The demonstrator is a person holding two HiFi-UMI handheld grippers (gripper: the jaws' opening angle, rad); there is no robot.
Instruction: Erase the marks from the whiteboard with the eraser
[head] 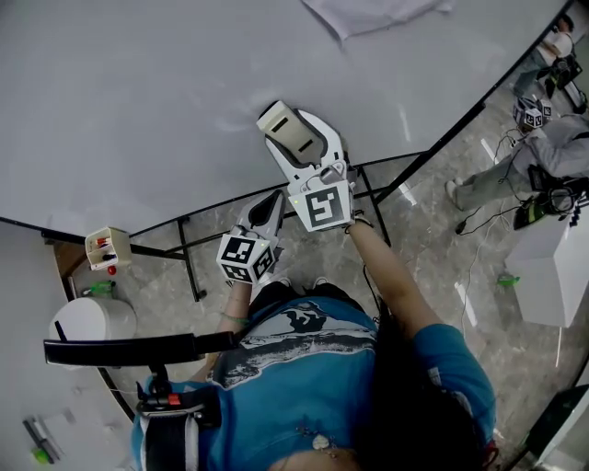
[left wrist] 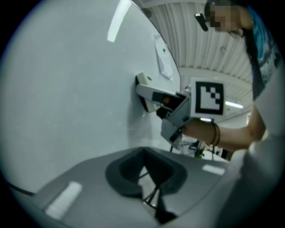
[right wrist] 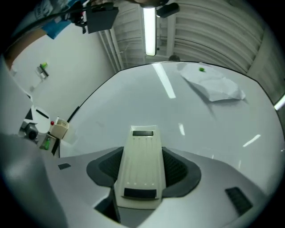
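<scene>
The whiteboard (head: 138,101) fills the upper part of the head view, and its surface looks blank. My right gripper (head: 293,140) is shut on a cream eraser (head: 282,123) whose far end rests against the board near its lower edge. In the right gripper view the eraser (right wrist: 141,164) lies lengthwise between the dark pads, pointing at the whiteboard (right wrist: 178,116). My left gripper (head: 267,212) hangs just below and left of the right one, shut with nothing in it. The left gripper view shows its pads (left wrist: 129,171) together, with the eraser (left wrist: 143,82) touching the whiteboard (left wrist: 67,98) beyond.
A small box with markers (head: 107,246) hangs at the board's lower left edge. A white sheet (head: 368,14) is stuck at the board's top. Black stand legs (head: 189,262) run below the board. Another person (head: 543,152) and a white table (head: 552,276) are at the right.
</scene>
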